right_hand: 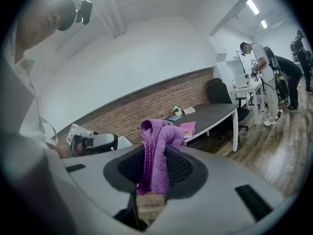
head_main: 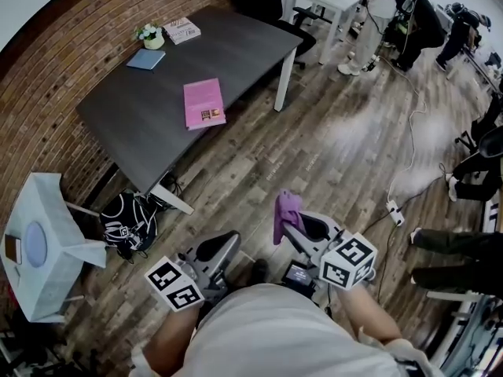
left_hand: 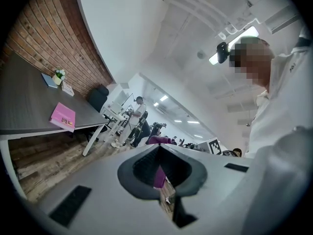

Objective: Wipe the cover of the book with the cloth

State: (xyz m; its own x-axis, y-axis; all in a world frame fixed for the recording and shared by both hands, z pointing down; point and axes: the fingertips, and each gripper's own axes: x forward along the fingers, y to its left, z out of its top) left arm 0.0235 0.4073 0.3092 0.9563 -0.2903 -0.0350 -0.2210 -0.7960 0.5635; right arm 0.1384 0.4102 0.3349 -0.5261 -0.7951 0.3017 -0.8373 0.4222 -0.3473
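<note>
pink book lies near the table edge, upper left; open floor lies below it. low centre, the right gripper clamps the purple cloth; the left gripper is closed, empty.

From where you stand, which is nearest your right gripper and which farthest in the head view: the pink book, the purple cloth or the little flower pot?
1. Purple cloth, clamped in the right gripper itself.
2. Pink book, lying on the table, ahead and to the left.
3. Flower pot, at that table's far corner.

Illegibly small print on book
</note>
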